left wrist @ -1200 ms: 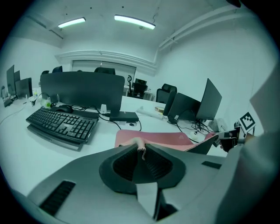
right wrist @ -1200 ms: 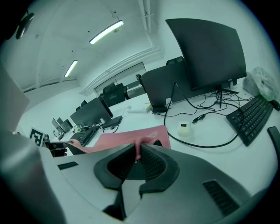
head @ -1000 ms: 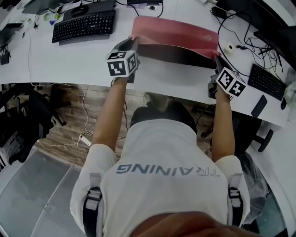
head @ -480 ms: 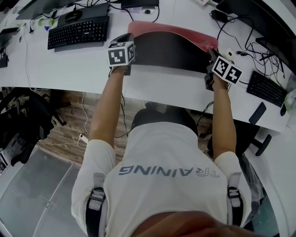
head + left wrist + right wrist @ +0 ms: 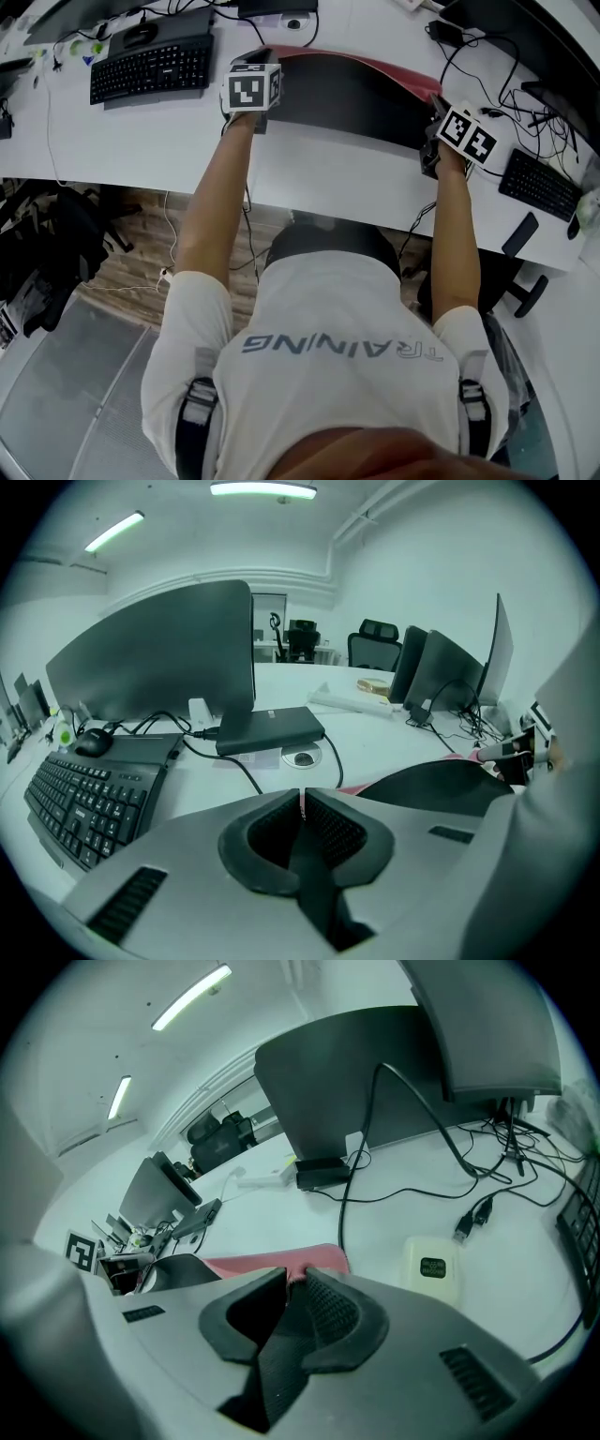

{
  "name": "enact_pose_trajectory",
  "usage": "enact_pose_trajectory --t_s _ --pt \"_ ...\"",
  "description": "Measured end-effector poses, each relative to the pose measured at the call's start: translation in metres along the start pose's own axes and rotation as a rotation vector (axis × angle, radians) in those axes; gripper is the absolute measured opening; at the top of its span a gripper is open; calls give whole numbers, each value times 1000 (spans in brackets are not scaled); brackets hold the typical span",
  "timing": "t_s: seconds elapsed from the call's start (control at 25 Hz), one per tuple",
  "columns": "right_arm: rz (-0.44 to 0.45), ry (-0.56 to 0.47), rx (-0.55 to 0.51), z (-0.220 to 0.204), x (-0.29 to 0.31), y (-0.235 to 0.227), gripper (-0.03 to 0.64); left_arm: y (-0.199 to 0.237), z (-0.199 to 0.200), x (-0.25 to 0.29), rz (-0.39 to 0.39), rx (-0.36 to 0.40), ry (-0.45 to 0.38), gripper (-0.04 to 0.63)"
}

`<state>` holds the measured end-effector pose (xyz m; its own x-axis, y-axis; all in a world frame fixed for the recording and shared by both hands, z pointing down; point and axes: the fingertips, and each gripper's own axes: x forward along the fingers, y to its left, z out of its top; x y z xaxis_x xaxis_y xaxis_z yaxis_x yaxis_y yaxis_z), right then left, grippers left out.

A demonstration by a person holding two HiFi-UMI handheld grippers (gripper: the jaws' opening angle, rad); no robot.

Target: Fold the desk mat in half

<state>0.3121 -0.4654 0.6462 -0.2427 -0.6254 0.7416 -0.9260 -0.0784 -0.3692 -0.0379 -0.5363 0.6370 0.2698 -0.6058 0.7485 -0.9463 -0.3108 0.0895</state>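
Note:
The desk mat [image 5: 347, 98] lies doubled over on the white desk, its black underside up and a pink strip [image 5: 375, 64] showing along the far edge. My left gripper [image 5: 251, 66] is at the mat's far left corner, shut on a thin pink edge seen between its jaws [image 5: 302, 799]; the black underside [image 5: 441, 785] spreads to the right. My right gripper [image 5: 437, 101] is at the far right corner. The mat's pink corner [image 5: 262, 1265] sits between its jaws [image 5: 295, 1277], which have just been opening slightly, pads still touching it.
A black keyboard [image 5: 155, 61] and mouse [image 5: 141, 36] lie left of the mat. A second keyboard [image 5: 542, 183], a phone [image 5: 520, 234] and tangled cables sit at the right. Monitors, a black box [image 5: 272, 728] and a small white box [image 5: 431, 1267] stand beyond the mat.
Both grippers moved away from the person toward the desk's far side and lower, carrying the mat's edge over. The pink face is now nearly covered by the black underside.

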Motion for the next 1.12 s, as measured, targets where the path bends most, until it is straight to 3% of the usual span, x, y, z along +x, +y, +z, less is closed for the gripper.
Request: enact_pose_trajectory --t_s 0.16,0.24,0.36,0.44,0.6,0.84,1.12 --pt "-33 -26 -20 11 5 -10 158 0 -3 9 19 16 2 41" --pt "-37 -25 -57 18 6 -8 164 0 -2 8 16 18 -4 54" --pt "-97 -54 -149 27 -1 -9 160 -1 2 1 9 26 -55 183" --pt "-118 -85 -193 33 -9 -6 158 2 7 -9 17 26 -100 202" --pt "-112 -128 -264 38 -30 7 141 8 10 -33 28 24 -137 190" --pt "-21 -251 -273 37 -82 44 29 7 14 -93 30 5 -236 80" --pt "41 -398 -282 23 -156 94 23 -8 12 -169 -17 -26 -339 55"
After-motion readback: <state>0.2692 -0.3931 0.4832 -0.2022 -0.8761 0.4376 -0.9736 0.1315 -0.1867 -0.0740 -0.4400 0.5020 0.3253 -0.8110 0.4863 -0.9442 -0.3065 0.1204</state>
